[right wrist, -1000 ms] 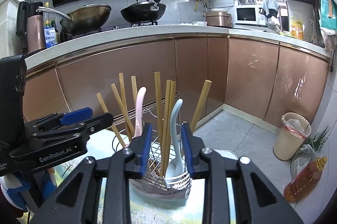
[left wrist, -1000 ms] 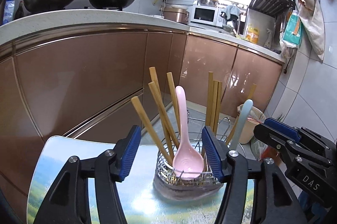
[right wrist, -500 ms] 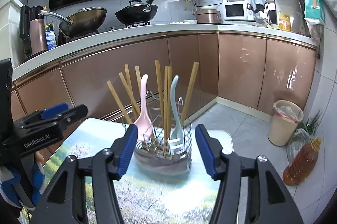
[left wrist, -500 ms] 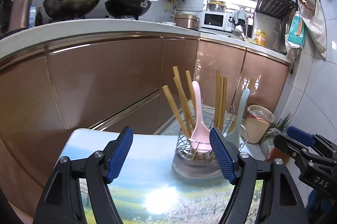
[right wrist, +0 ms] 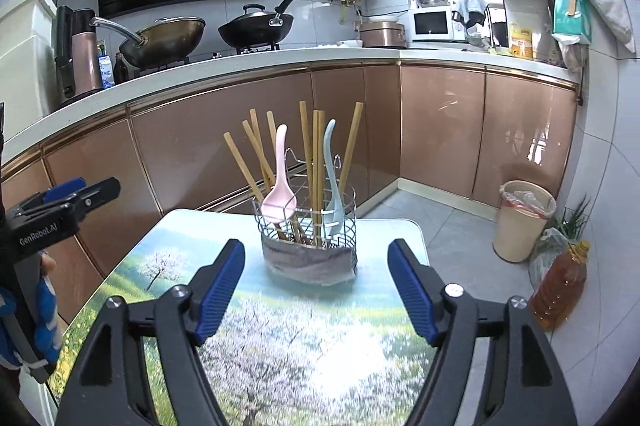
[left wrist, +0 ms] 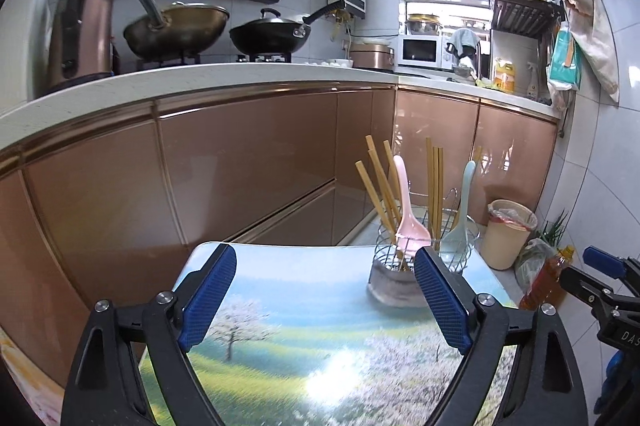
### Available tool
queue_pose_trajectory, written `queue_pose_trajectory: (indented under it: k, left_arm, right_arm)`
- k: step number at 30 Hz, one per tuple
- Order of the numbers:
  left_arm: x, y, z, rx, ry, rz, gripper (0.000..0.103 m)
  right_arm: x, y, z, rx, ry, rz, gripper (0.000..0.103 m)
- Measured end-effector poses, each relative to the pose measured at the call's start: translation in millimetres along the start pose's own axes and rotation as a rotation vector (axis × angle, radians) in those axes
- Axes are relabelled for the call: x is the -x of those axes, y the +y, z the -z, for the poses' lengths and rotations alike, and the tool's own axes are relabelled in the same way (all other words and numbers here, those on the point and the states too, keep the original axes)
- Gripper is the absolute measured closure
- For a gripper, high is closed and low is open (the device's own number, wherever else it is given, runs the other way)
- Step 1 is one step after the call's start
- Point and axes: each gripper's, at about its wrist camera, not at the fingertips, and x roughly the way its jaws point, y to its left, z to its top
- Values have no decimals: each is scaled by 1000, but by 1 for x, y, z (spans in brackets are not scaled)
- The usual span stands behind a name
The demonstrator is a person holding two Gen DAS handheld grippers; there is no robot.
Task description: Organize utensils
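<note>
A wire utensil holder (right wrist: 308,250) stands at the far end of a small table with a flowering-tree picture (right wrist: 304,342). It holds several wooden chopsticks (right wrist: 312,153), a pink spoon (right wrist: 279,197) and a pale blue spoon (right wrist: 331,193). It also shows in the left wrist view (left wrist: 416,266), with the pink spoon (left wrist: 408,222) and blue spoon (left wrist: 460,222). My left gripper (left wrist: 324,298) is open and empty, short of the holder. My right gripper (right wrist: 316,286) is open and empty, also short of it.
Copper-coloured kitchen cabinets (right wrist: 240,145) run behind the table under a white counter with woks (right wrist: 168,37). A beige bin (right wrist: 524,222) and an oil bottle (right wrist: 560,286) stand on the floor to the right. The table's far edge is just behind the holder.
Both grippers have pulled back from the holder and opened wider. The right gripper, which was closed around the blue spoon's handle, has let it go; the spoon stays in the holder.
</note>
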Motion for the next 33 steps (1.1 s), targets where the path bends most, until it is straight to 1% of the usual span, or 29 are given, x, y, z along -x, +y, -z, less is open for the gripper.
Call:
queue_pose_trajectory:
  k: [8,10,18,29,33]
  left_arm:
    - [49,12,13,-31,-15,-43,9]
    - [62,15,15,-38,-23,-55,7]
    - [106,29,32,-62,-41,-74,3]
    - [148,52,56,-74,-79,-122,1]
    - [157,56,63,-83,-86,-133,1]
  right_arm:
    - [49,15,18,15,-35,28,28]
    - [60,17,22,13,-41,28,27]
    - [95,30,40,20,-59,44,27]
    - [122,39,59,23,-70,54,27]
    - [127,41,67,21,-68,55,27]
